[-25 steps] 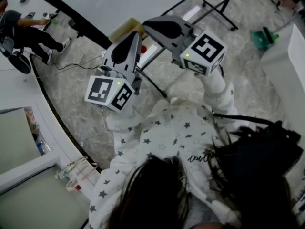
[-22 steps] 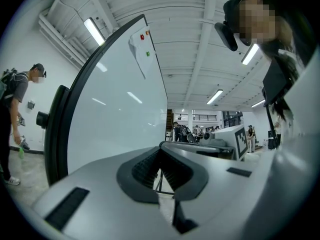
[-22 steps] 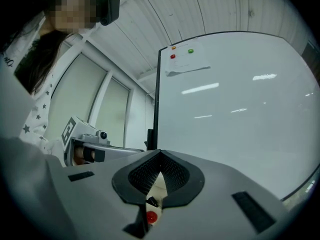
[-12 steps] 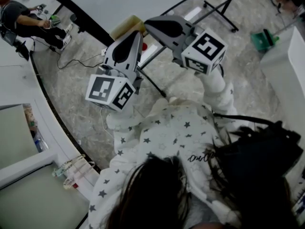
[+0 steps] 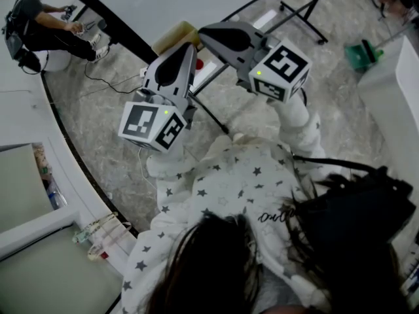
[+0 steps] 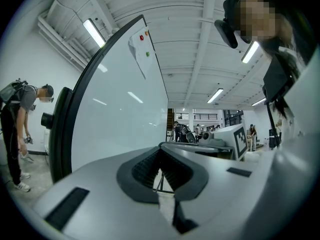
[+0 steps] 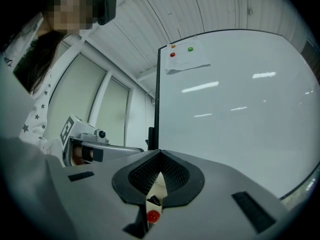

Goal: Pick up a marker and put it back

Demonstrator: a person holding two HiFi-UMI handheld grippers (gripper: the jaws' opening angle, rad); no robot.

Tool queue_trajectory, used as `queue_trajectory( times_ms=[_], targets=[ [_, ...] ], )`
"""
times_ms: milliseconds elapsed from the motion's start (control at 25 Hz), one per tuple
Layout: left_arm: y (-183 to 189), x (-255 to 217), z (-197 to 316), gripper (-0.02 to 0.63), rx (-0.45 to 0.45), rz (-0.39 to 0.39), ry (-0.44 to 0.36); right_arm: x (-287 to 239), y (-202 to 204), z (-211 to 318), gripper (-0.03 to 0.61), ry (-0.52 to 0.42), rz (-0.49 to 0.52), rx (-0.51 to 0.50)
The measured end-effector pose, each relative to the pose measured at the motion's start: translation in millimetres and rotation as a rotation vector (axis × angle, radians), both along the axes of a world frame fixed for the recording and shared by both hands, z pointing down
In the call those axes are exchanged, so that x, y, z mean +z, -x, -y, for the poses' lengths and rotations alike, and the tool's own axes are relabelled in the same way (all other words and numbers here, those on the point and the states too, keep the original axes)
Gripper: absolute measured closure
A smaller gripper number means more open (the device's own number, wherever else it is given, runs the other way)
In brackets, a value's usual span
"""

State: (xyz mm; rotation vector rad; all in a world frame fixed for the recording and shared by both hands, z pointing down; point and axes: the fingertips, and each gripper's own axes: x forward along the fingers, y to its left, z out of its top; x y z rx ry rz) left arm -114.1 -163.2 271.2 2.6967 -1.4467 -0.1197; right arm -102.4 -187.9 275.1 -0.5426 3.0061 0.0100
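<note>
Both grippers are held up side by side before a whiteboard [image 5: 163,5]. My left gripper [image 5: 190,48] is shut with nothing in it; its pads meet at the tip [image 6: 161,151]. My right gripper [image 5: 204,35] is also shut and empty [image 7: 160,154]. Below the right jaws a small red round end [image 7: 151,216] shows, perhaps a marker's cap; it also shows in the head view [image 5: 198,64] on the white ledge [image 5: 208,72] under the board. A tan eraser [image 5: 175,36] lies just beyond the left gripper. No marker body is plainly seen.
A paper [image 7: 187,59] hangs on the whiteboard under red and green magnets. A person [image 5: 46,28] bends at the far left. A black stand [image 5: 301,18], a green dustpan [image 5: 361,51], a white counter [image 5: 393,90] and floor cables [image 5: 98,84] surround me.
Both grippers have stayed almost still and shut. The person at the far left has shifted up and left.
</note>
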Motion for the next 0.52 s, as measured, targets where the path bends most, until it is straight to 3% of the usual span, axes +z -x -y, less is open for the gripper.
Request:
queue_trajectory(
  times_ms=[520],
  targets=[
    [-3.1,-2.5,1.0,0.614,0.013,0.011,-0.010,-0.6,-0.2,0.0,0.572,0.003,0.004,-0.003]
  ],
)
